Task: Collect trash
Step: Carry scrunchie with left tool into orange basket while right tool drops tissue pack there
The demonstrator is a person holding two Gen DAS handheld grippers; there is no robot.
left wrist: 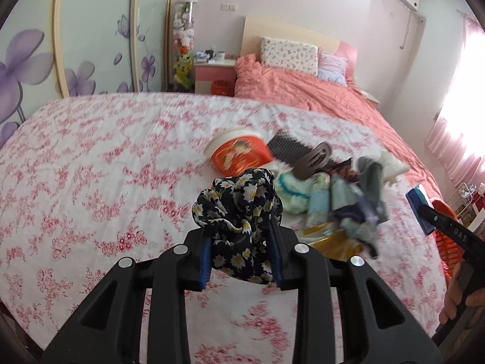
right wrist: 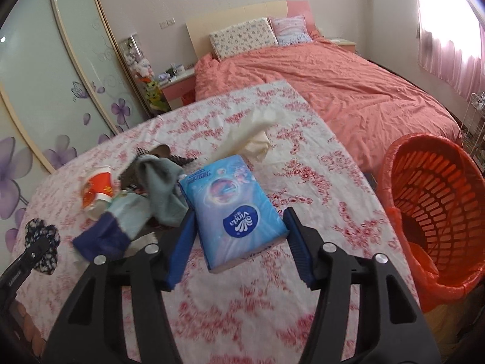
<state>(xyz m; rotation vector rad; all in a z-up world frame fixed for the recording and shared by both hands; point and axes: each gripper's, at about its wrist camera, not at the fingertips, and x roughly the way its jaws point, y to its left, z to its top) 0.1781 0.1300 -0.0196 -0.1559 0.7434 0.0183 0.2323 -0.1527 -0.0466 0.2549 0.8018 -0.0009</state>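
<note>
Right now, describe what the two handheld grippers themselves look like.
Both look alike. The left gripper has black plastic linkage arms with triangular cut-outs, round silver pivot pins, and blue ribbed pads on the inner faces of its fingers. The right gripper has the same black frame, silver pins and blue pads. Seen from the left wrist camera, its black arm carries small white lettering.

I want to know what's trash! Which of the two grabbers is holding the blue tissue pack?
The right gripper holds the blue tissue pack between its fingers. The left gripper grips a black flowery scrunchie instead.
</note>
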